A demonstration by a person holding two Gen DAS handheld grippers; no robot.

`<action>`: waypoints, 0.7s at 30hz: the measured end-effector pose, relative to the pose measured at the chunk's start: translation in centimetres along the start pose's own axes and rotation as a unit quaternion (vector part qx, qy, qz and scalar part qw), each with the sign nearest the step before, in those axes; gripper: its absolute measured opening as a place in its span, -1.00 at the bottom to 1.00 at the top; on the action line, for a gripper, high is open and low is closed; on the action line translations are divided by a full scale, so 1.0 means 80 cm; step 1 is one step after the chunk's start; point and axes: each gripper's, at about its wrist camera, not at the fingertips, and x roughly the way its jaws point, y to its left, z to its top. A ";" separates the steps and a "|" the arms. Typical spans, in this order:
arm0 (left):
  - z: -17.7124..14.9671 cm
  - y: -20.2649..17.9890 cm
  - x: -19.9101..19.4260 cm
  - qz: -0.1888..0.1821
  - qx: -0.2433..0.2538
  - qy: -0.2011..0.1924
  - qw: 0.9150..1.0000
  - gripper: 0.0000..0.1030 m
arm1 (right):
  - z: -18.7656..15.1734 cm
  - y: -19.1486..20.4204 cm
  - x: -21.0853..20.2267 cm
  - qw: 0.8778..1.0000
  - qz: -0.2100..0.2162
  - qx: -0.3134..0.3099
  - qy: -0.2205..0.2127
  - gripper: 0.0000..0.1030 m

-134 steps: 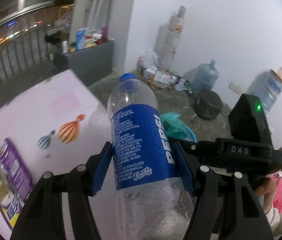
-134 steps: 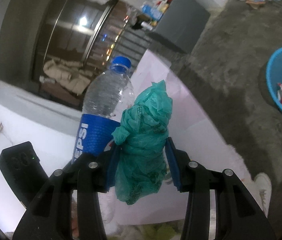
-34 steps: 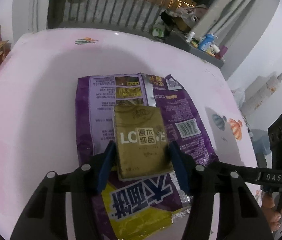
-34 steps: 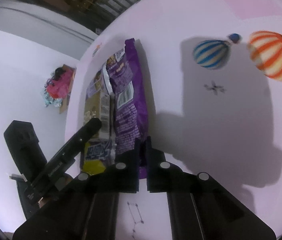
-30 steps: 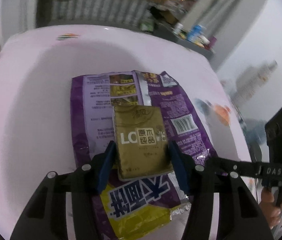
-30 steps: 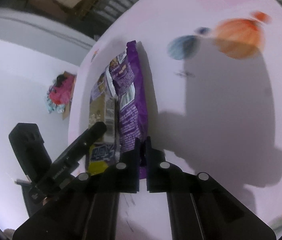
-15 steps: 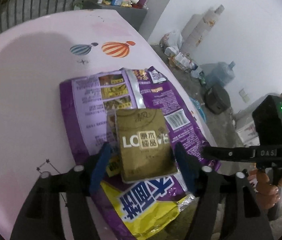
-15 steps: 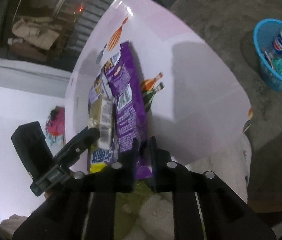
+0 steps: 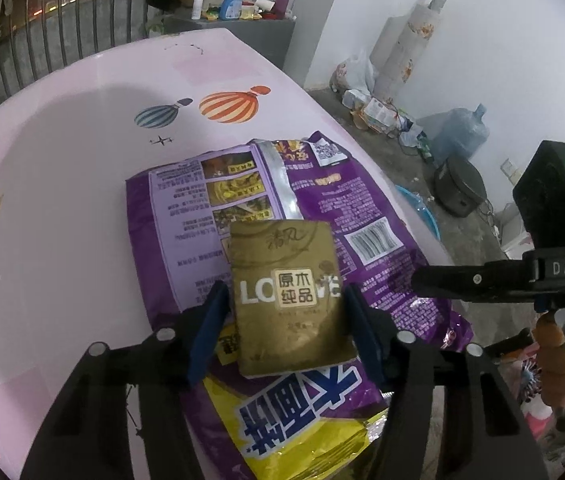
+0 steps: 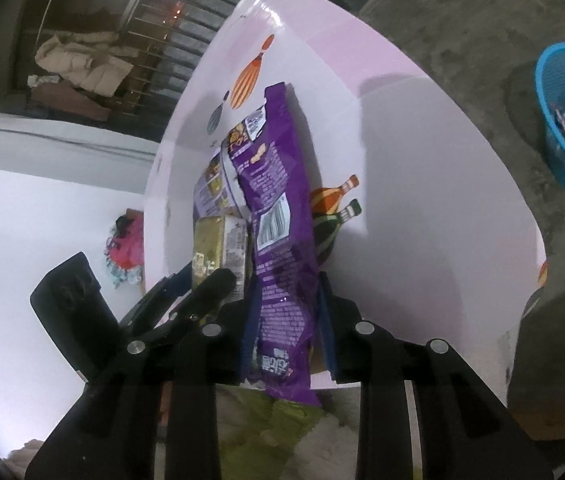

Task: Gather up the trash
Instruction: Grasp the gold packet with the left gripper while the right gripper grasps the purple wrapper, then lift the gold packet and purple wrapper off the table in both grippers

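My left gripper (image 9: 282, 332) is shut on a gold tissue pack (image 9: 288, 292) and holds it above the pink table (image 9: 62, 184). The pack also shows in the right wrist view (image 10: 220, 248). My right gripper (image 10: 284, 320) has a large purple snack bag (image 10: 278, 216) between its jaws, which stand somewhat apart; whether they press on the bag is unclear. The bag hangs lifted beneath the gold pack in the left wrist view (image 9: 322, 208). The right gripper shows at the right of the left wrist view (image 9: 422, 280).
A blue basket (image 10: 562, 160) with a Pepsi bottle and a green bag stands on the concrete floor beside the table. Water jugs (image 9: 458, 136), a cooker and clutter line the far wall. A grey cabinet (image 9: 242, 28) with bottles stands behind the table.
Both grippers have lifted and swung toward the table's edge with the gold pack and purple bag. The right jaws, nearly shut on the bag's edge before, now stand wider around it.
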 end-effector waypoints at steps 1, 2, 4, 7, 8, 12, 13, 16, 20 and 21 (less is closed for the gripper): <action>0.000 0.001 0.000 0.000 -0.001 0.000 1.000 0.06 | 0.000 -0.001 0.001 1.000 0.006 0.002 0.003 -0.48; 0.000 0.001 0.000 -0.001 -0.001 -0.001 1.000 0.06 | 0.000 -0.004 0.001 1.000 0.014 0.007 0.006 -0.49; -0.003 0.001 -0.002 -0.001 0.000 -0.002 1.000 0.06 | 0.000 -0.007 0.007 0.999 0.034 0.020 0.018 -0.59; -0.004 0.000 -0.004 0.001 0.001 -0.002 1.000 0.06 | 0.000 -0.011 0.016 0.998 0.046 0.032 0.029 -0.79; -0.004 0.000 -0.004 0.001 0.001 -0.002 1.000 0.06 | 0.001 -0.012 0.016 0.998 0.047 0.034 0.029 -0.81; -0.004 -0.002 -0.004 0.005 0.002 -0.002 1.000 0.05 | 0.000 -0.016 0.011 0.998 0.049 0.040 0.026 -0.86; -0.005 -0.004 -0.003 0.007 0.004 -0.003 1.000 0.05 | -0.001 -0.018 0.010 0.998 0.050 0.041 0.026 -0.89; -0.004 -0.005 -0.004 0.009 0.003 -0.004 1.000 0.05 | -0.004 -0.021 0.007 0.998 0.051 0.043 0.023 -0.91; -0.005 -0.008 -0.003 0.012 0.004 -0.004 1.000 0.05 | -0.005 -0.022 0.005 0.998 0.049 0.040 0.019 -0.91; -0.006 -0.009 -0.004 0.013 0.004 -0.005 1.000 0.05 | -0.005 -0.022 0.005 0.998 0.048 0.039 0.018 -0.91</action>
